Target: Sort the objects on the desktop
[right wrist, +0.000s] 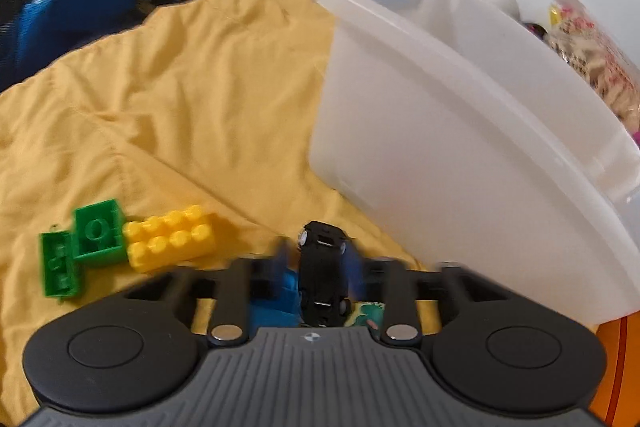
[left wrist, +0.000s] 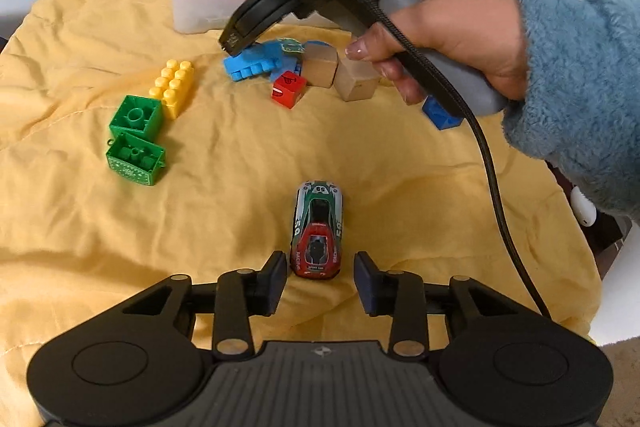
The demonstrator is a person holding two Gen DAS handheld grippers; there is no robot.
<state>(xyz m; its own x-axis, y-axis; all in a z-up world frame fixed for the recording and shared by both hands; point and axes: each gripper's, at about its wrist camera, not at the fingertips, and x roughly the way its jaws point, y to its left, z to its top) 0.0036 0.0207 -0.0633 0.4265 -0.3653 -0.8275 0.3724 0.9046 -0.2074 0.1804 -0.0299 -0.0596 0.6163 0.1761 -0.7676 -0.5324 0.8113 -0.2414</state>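
Tool states first: my right tool (right wrist: pixel 320 263) is clamped on a small black toy car (right wrist: pixel 323 273), underside up, beside the white bin (right wrist: pixel 440 131) on the yellow cloth (left wrist: pixel 240 155). My left tool (left wrist: pixel 321 277) stands open around the red-and-green race car's (left wrist: pixel 318 229) tail, pads clear.

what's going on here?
A person is sorting toys on a yellow cloth with two handheld grippers. The right gripper is shut on a small black toy car beside the translucent bin. The left gripper is open around a red-green race car lying on the cloth.
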